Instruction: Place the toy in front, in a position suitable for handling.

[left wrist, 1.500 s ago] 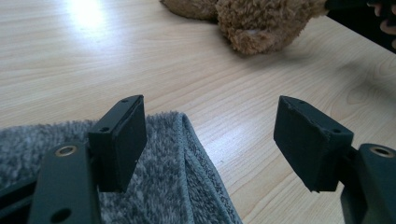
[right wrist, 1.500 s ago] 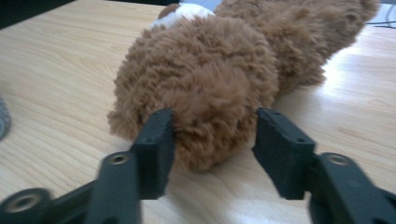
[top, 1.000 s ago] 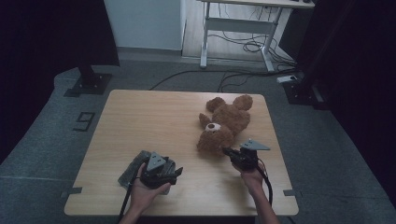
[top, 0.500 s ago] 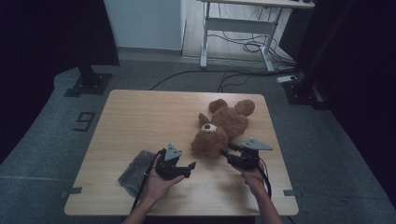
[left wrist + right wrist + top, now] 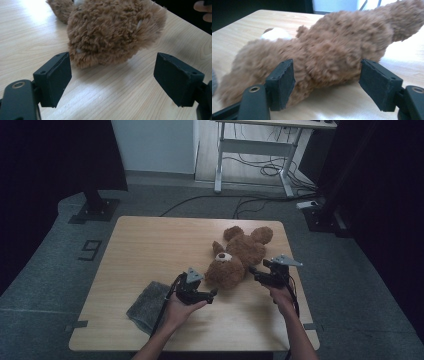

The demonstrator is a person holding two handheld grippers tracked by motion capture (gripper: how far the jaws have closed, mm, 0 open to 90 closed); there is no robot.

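Toy: brown fluffy plush teddy bear (image 5: 240, 257) lies on the light wooden table (image 5: 150, 245), toward its right half, head toward the person.
Left gripper (image 5: 212, 295): jaws wide apart, just opened a little further; the bear's head lies just ahead of them (image 5: 110, 32), nothing between the pads.
Right gripper (image 5: 254, 272): jaws have just been opening; they stand apart, bear's body (image 5: 332, 55) beyond them; contact unclear.
Cut off: bear's legs and face in both gripper views.
Hard to make out: grey folded cloth (image 5: 147, 302), partly under the left forearm.
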